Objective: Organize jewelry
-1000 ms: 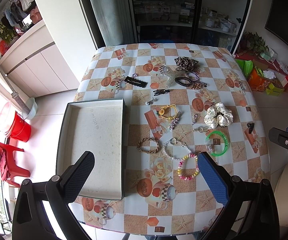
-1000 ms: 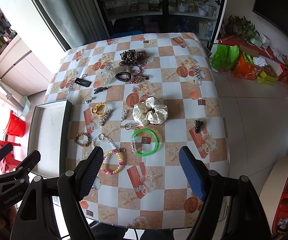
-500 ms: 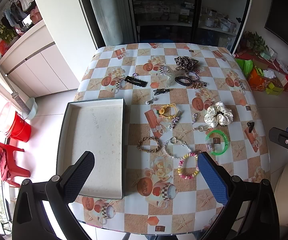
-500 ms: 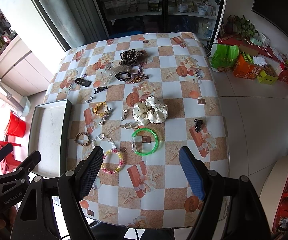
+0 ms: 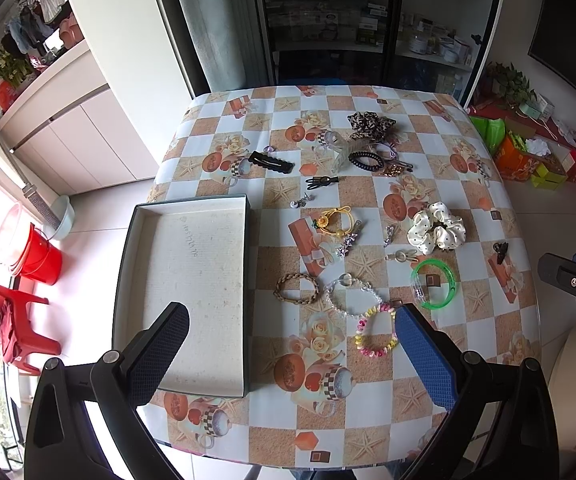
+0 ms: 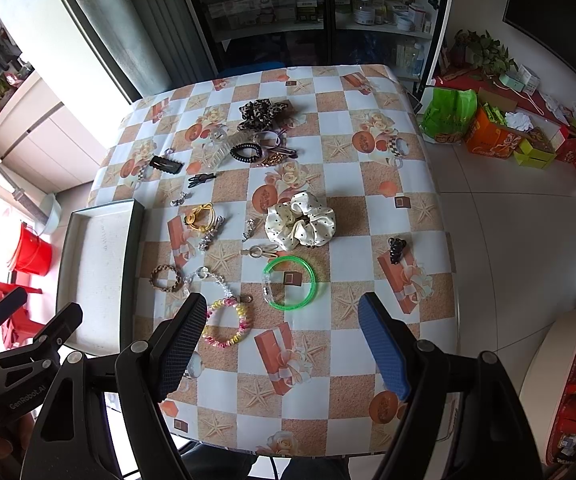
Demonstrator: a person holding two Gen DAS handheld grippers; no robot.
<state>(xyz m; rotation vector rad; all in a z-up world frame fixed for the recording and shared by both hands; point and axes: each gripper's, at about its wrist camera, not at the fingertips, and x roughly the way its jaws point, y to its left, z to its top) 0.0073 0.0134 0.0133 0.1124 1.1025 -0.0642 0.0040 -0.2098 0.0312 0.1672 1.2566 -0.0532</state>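
An empty shallow tray point(image 5: 192, 264) with a dark rim lies at the table's left edge; it also shows in the right wrist view point(image 6: 96, 272). Jewelry lies scattered right of it: a green bangle point(image 5: 434, 285) point(image 6: 290, 283), a pink-yellow bead bracelet point(image 5: 376, 334) point(image 6: 228, 323), a clear bead bracelet point(image 5: 350, 294), a brown braided bracelet point(image 5: 296, 288) point(image 6: 166, 278), a cream scrunchie point(image 5: 437, 231) point(image 6: 301, 226), a yellow hair tie point(image 5: 336, 222), hair clips. My left gripper point(image 5: 288, 330) and right gripper point(image 6: 280, 320) are open and empty, above the table's near edge.
A leopard scrunchie point(image 5: 370, 124), a black coil tie point(image 5: 366, 160) and a black clip point(image 5: 271, 162) lie at the far side. A small black claw clip point(image 6: 397, 249) sits near the right edge. Red bucket point(image 5: 32, 252) and red stool point(image 5: 12, 324) stand on the floor at left.
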